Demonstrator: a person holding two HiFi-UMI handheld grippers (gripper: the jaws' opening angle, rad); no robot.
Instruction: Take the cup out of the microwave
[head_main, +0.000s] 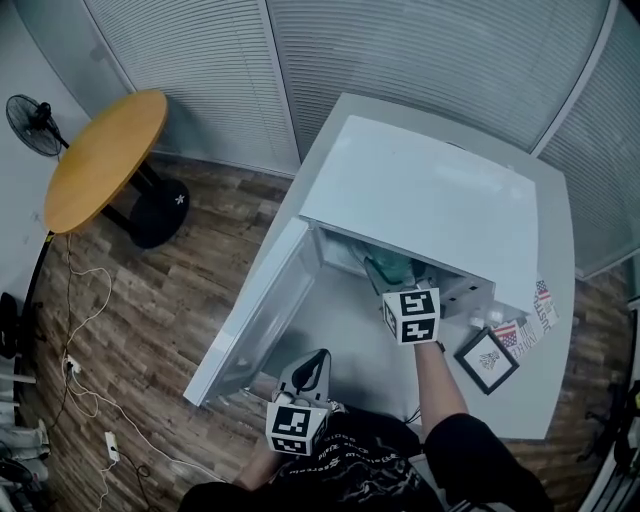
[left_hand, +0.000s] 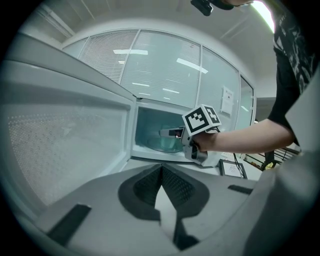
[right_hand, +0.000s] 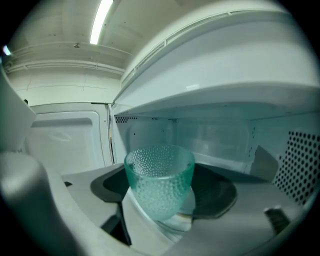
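Observation:
A white microwave (head_main: 420, 200) stands on a white table with its door (head_main: 262, 318) swung open to the left. Inside, my right gripper (right_hand: 161, 202) is shut on a green dimpled glass cup (right_hand: 160, 180), which stands upright between its two jaws just above the turntable. In the head view the cup (head_main: 390, 268) shows as a green patch in the opening, ahead of the right gripper's marker cube (head_main: 412, 315). My left gripper (head_main: 316, 360) hangs back near the table's front edge, jaws together and holding nothing; its closed tips (left_hand: 161, 169) point at the open oven.
A small framed picture (head_main: 487, 358) and printed flag cards (head_main: 522, 330) lie on the table right of the microwave. On the wooden floor to the left stand a round orange table (head_main: 105, 155) and a fan (head_main: 35, 122), with white cables (head_main: 85, 390) trailing.

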